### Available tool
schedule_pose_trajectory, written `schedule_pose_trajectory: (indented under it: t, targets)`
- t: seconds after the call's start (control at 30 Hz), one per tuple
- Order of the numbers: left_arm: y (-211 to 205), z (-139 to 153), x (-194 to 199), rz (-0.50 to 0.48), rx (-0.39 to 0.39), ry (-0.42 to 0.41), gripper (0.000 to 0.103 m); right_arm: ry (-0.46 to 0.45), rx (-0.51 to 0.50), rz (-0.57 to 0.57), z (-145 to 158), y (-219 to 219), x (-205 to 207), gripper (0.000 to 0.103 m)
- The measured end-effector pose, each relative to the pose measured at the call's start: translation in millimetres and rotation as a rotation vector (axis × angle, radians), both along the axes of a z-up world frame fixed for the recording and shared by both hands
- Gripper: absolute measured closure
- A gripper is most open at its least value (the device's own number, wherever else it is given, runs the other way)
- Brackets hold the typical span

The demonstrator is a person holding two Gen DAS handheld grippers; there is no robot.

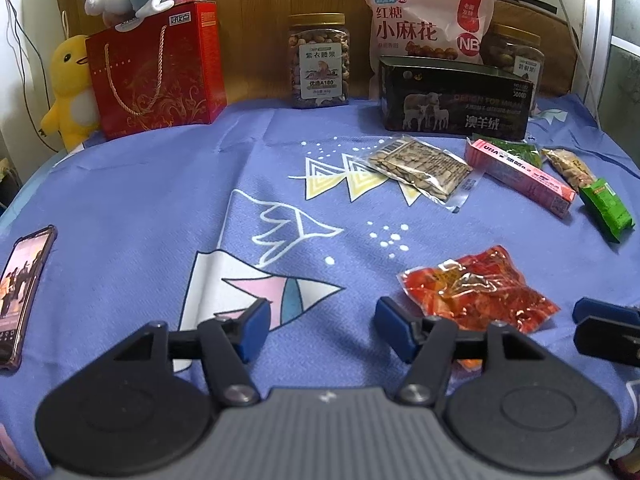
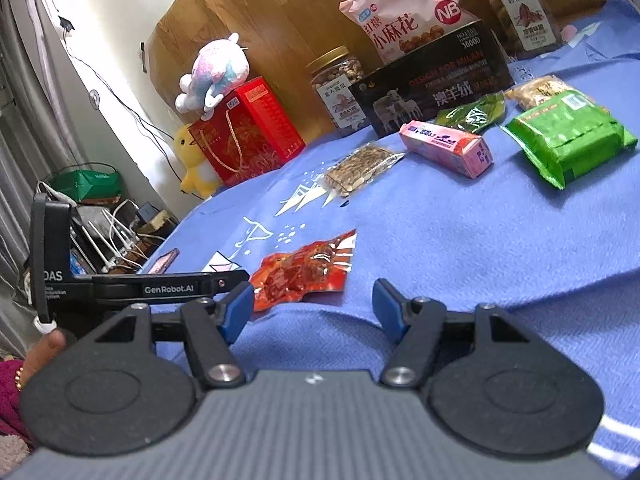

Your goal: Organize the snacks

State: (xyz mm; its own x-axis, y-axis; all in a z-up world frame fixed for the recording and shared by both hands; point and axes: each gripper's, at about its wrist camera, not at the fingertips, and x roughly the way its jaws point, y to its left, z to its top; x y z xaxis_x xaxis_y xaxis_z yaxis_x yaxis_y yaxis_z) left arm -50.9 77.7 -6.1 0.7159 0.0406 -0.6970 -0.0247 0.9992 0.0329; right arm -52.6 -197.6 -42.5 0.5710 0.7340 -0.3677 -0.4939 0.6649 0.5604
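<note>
Both tools hover low over the blue cloth (image 1: 140,208) on the bench. The left hand-held gripper (image 1: 320,330) gapes wide and empty; the right hand-held gripper (image 2: 313,306) is also spread wide, holding nothing. Just ahead lies a red snack packet (image 1: 478,290). Farther off lie a seed packet (image 1: 424,168), a pink box (image 1: 520,176) and a green packet (image 2: 568,140). At the back stands a black box (image 1: 456,102).

Left tongs (image 1: 320,330) gaping, empty; right tongs (image 2: 313,310) likewise, apparently hovering low
</note>
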Motion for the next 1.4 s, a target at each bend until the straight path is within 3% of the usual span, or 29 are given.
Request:
schedule_pose_trajectory:
  t: [0.23,0.4,1.07,1.4]
  targets:
    - [-3.5,-0.8,3.3,0.008,0.023,0.003,0.037,0.015,0.056,0.008,-4.1,-7.3,2.2,0.035]
    - [-3.3,-3.2,7.0,0.014,0.030,0.013,0.013,0.011,0.066,0.015,-4.9,-10.2,1.3,0.035]
    - [-12.5,5.3,8.4,0.056,0.173,-0.013,0.011,-0.022,0.079,0.032,-7.2,-12.8,-1.7,0.035]
    - [-19.9,4.6,10.4,0.069,0.203,-0.003,0.011,-0.038,0.097,0.051,-8.6,-15.4,-3.6,0.035]
